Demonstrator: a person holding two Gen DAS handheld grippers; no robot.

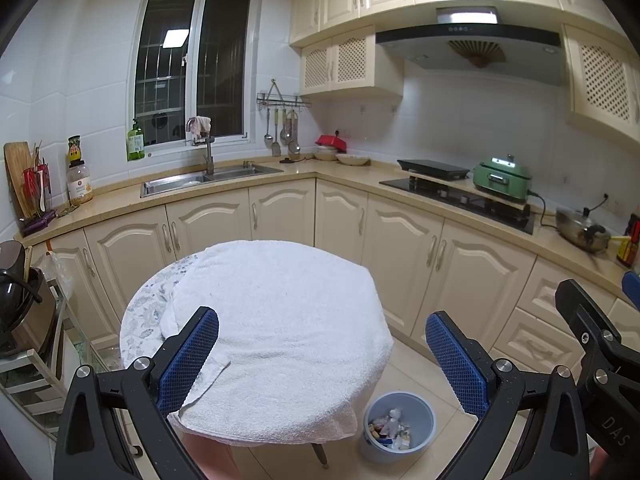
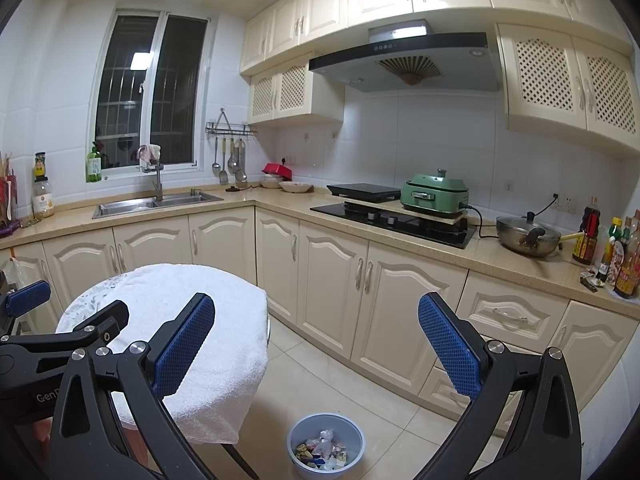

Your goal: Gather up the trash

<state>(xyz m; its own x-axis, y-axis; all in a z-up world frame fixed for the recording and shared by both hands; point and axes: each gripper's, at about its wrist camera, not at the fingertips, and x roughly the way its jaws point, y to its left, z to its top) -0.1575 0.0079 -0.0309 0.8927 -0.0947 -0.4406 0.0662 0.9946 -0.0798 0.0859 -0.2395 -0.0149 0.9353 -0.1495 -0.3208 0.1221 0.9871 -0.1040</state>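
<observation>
A round table under a white towel [image 1: 276, 332] stands in front of me; no trash shows on it. It also shows in the right wrist view [image 2: 208, 332]. A blue-grey bin [image 1: 400, 426] holding several wrappers and scraps stands on the floor at the table's right foot, also in the right wrist view [image 2: 326, 446]. My left gripper [image 1: 322, 352] is open and empty above the towel. My right gripper [image 2: 316, 344] is open and empty, held to the right of the table above the floor. The right gripper shows at the edge of the left wrist view [image 1: 600, 340].
Cream cabinets and a beige counter [image 2: 360, 208] wrap the left and far sides. On it are a sink [image 1: 208, 178], a hob with a green cooker [image 2: 434, 194], a wok [image 2: 528, 236] and sauce bottles [image 2: 620, 256]. A shelf unit [image 1: 28, 320] stands left of the table.
</observation>
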